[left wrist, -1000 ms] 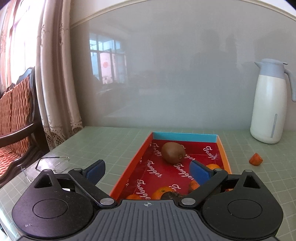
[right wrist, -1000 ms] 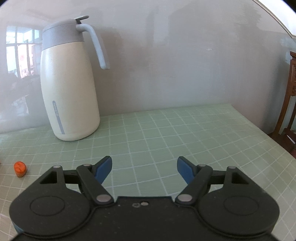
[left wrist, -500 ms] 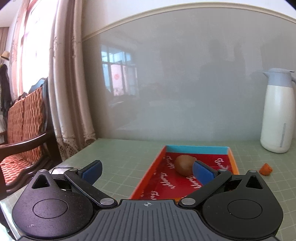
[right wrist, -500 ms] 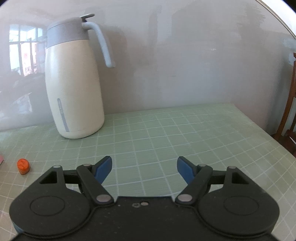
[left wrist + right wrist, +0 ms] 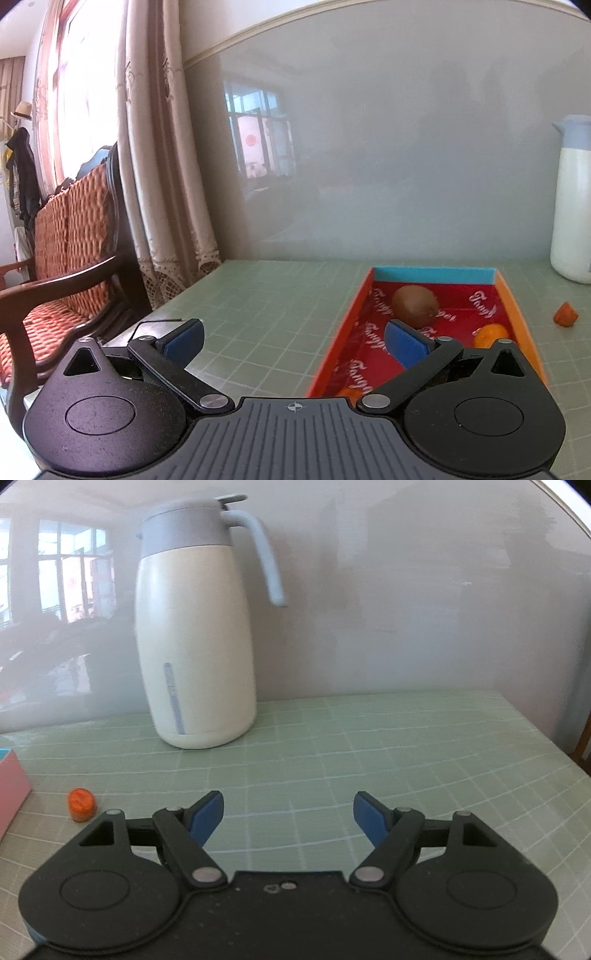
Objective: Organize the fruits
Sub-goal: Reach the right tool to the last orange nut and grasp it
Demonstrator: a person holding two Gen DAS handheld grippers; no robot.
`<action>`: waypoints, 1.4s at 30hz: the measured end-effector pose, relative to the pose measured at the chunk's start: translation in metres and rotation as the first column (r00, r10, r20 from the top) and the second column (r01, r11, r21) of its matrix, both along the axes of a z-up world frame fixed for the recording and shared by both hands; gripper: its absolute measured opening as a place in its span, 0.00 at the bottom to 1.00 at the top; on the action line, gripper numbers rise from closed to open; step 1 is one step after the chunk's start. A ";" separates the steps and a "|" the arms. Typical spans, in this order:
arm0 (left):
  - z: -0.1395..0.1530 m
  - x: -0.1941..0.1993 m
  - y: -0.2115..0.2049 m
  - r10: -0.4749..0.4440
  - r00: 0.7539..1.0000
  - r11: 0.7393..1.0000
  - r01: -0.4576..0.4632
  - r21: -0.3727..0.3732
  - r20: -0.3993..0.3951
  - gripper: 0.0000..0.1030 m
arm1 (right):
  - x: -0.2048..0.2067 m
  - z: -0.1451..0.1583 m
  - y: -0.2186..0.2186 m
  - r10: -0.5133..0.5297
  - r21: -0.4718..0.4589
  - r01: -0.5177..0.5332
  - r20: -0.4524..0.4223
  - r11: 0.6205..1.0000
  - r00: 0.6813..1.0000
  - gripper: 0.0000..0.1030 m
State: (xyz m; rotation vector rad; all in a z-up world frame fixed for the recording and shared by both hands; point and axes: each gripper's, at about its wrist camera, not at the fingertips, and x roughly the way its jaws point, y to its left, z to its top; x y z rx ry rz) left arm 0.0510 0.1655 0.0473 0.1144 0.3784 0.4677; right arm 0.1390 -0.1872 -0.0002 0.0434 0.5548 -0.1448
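In the left wrist view a red tray (image 5: 522,325) with orange walls and a blue far wall lies on the green table. It holds a brown kiwi (image 5: 415,305) near the far end and an orange fruit (image 5: 491,334) by its right wall; another orange (image 5: 351,393) peeks out behind my gripper body. My left gripper (image 5: 293,338) is open and empty, above the table left of the tray, its right finger over the tray. My right gripper (image 5: 288,814) is open and empty above bare table. The tray's corner (image 5: 11,790) shows at the left edge.
A white thermos jug with a grey lid (image 5: 195,642) stands at the back by the wall, also at the right edge of the left wrist view (image 5: 572,206). A small orange cap-like piece (image 5: 82,804) lies on the table right of the tray (image 5: 565,314). A wooden chair (image 5: 62,258) and curtain stand left of the table.
My left gripper has swung left and tilted up, so the tray slid right in view and the chair came in. My right gripper shifted left and nearer the jug. Both stayed open.
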 end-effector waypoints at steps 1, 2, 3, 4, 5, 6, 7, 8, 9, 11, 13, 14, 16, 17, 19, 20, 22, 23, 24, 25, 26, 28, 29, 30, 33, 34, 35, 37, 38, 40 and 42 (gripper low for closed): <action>-0.001 0.000 0.002 0.005 1.000 1.000 -0.005 0.000 -0.007 1.00 | 0.001 0.000 0.003 0.006 0.001 -0.006 0.000 1.000 1.000 0.75; -0.001 -0.001 0.004 0.008 1.000 1.000 -0.008 -0.002 -0.011 1.00 | 0.002 0.000 0.007 0.013 0.003 -0.013 0.000 1.000 1.000 0.75; -0.002 -0.001 0.007 0.011 1.000 1.000 -0.011 -0.006 -0.012 1.00 | 0.002 -0.001 0.011 0.019 0.005 -0.019 -0.001 1.000 1.000 0.75; -0.002 -0.002 0.009 0.013 1.000 1.000 -0.014 -0.008 -0.012 1.00 | 0.003 -0.001 0.014 0.025 0.007 -0.025 -0.002 1.000 1.000 0.75; -0.003 -0.003 0.011 0.016 1.000 1.000 -0.016 -0.010 -0.012 1.00 | 0.004 -0.001 0.018 0.033 0.010 -0.033 -0.002 0.999 0.999 0.75; -0.003 -0.003 0.012 0.017 1.000 1.000 -0.017 -0.011 -0.012 1.00 | 0.005 -0.001 0.021 0.040 0.013 -0.039 -0.003 0.999 0.999 0.75; -0.003 -0.004 0.014 0.019 1.000 1.000 -0.019 -0.010 -0.013 1.00 | 0.006 -0.001 0.025 0.046 0.015 -0.046 -0.003 0.999 0.999 0.75; -0.004 -0.004 0.015 0.022 1.000 1.000 -0.023 -0.008 -0.016 1.00 | 0.007 -0.002 0.029 0.055 0.019 -0.055 -0.004 0.998 0.998 0.75; -0.005 -0.005 0.017 0.025 1.000 1.000 -0.025 -0.007 -0.019 1.00 | 0.008 -0.002 0.032 0.063 0.024 -0.063 -0.003 0.998 0.998 0.75; -0.006 -0.006 0.021 0.029 0.999 0.999 -0.029 -0.014 -0.020 1.00 | 0.010 -0.002 0.038 0.078 0.046 -0.078 0.002 0.996 0.997 0.75; -0.006 -0.008 0.025 0.034 0.999 0.999 -0.034 -0.017 -0.019 1.00 | 0.012 -0.002 0.044 0.087 0.065 -0.088 0.007 0.994 0.996 0.75; -0.006 -0.008 0.026 0.036 0.999 0.999 -0.036 -0.018 -0.020 1.00 | 0.013 -0.002 0.048 0.093 0.072 -0.094 0.009 0.993 0.996 0.75; -0.007 -0.009 0.030 0.041 0.999 0.999 -0.041 -0.020 -0.024 1.00 | 0.014 -0.003 0.057 0.108 0.075 -0.109 0.012 0.991 0.994 0.75; -0.007 -0.010 0.032 0.041 0.999 0.999 -0.042 -0.020 -0.025 1.00 | 0.015 -0.004 0.062 0.118 0.074 -0.119 0.012 0.990 0.993 0.75; -0.008 -0.011 0.036 0.044 0.999 0.999 -0.045 -0.018 -0.028 1.00 | 0.018 -0.005 0.072 0.136 0.069 -0.136 0.013 0.988 0.991 0.75; -0.009 -0.012 0.038 0.045 0.999 0.999 -0.046 -0.016 -0.030 1.00 | 0.019 -0.005 0.076 0.144 0.068 -0.145 0.016 0.987 0.989 0.75; -0.010 -0.013 0.042 0.050 0.998 0.999 -0.050 -0.014 -0.037 1.00 | 0.021 -0.005 0.082 0.157 0.069 -0.158 0.020 0.985 0.987 0.75; -0.011 -0.013 0.043 0.053 0.998 0.998 -0.054 -0.013 -0.040 1.00 | 0.022 -0.005 0.086 0.164 0.070 -0.165 0.021 0.984 0.986 0.75; -0.011 -0.014 0.045 0.056 0.998 0.998 -0.057 -0.012 -0.042 1.00 | 0.023 -0.005 0.089 0.174 0.070 -0.175 0.023 0.982 0.984 0.75; -0.012 -0.014 0.048 0.060 0.997 0.998 -0.061 -0.013 -0.043 1.00 | 0.024 -0.006 0.094 0.184 0.069 -0.185 0.024 0.980 0.983 0.75; -0.012 -0.015 0.050 0.064 0.997 0.998 -0.065 -0.014 -0.045 1.00 | 0.026 -0.007 0.099 0.194 0.071 -0.196 0.025 0.978 0.981 0.75; -0.013 -0.016 0.054 0.070 0.996 0.997 -0.071 -0.015 -0.049 1.00 | 0.029 -0.008 0.108 0.220 0.068 -0.222 0.028 0.973 0.975 0.74; -0.014 -0.017 0.056 0.075 0.996 0.997 -0.075 -0.013 -0.050 1.00 | 0.030 -0.009 0.114 0.233 0.057 -0.235 0.029 0.970 0.972 0.74; -0.014 -0.017 0.057 0.077 0.996 0.997 -0.078 -0.013 -0.051 1.00 | 0.030 -0.010 0.119 0.242 0.049 -0.243 0.029 0.969 0.970 0.73; -0.016 -0.019 0.063 0.085 0.995 0.996 -0.086 -0.011 -0.058 1.00 | 0.033 -0.010 0.131 0.270 0.039 -0.271 0.025 0.962 0.963 0.70; -0.017 -0.020 0.065 0.088 0.994 0.996 -0.089 -0.010 -0.059 1.00 | 0.034 -0.011 0.134 0.274 0.038 -0.275 0.024 0.961 0.961 0.68; -0.017 -0.020 0.067 0.091 0.994 0.996 -0.092 -0.010 -0.061 1.00 | 0.036 -0.011 0.136 0.278 0.035 -0.278 0.020 0.960 0.960 0.68; -0.018 -0.022 0.070 0.096 0.993 0.995 -0.097 -0.010 -0.067 1.00 | 0.039 -0.013 0.140 0.276 0.022 -0.276 0.009 0.961 0.961 0.65; -0.019 -0.022 0.072 0.098 0.993 0.995 -0.099 -0.009 -0.069 1.00 | 0.041 -0.014 0.140 0.273 0.019 -0.273 0.003 0.962 0.962 0.64; -0.020 -0.024 0.076 0.102 0.992 0.995 -0.103 -0.006 -0.072 1.00 | 0.043 -0.016 0.140 0.264 0.024 -0.263 -0.010 0.964 0.965 0.64; -0.021 -0.025 0.080 0.109 0.991 0.994 -0.110 -0.008 -0.074 1.00 | 0.046 -0.019 0.138 0.259 0.030 -0.259 -0.023 0.965 0.965 0.63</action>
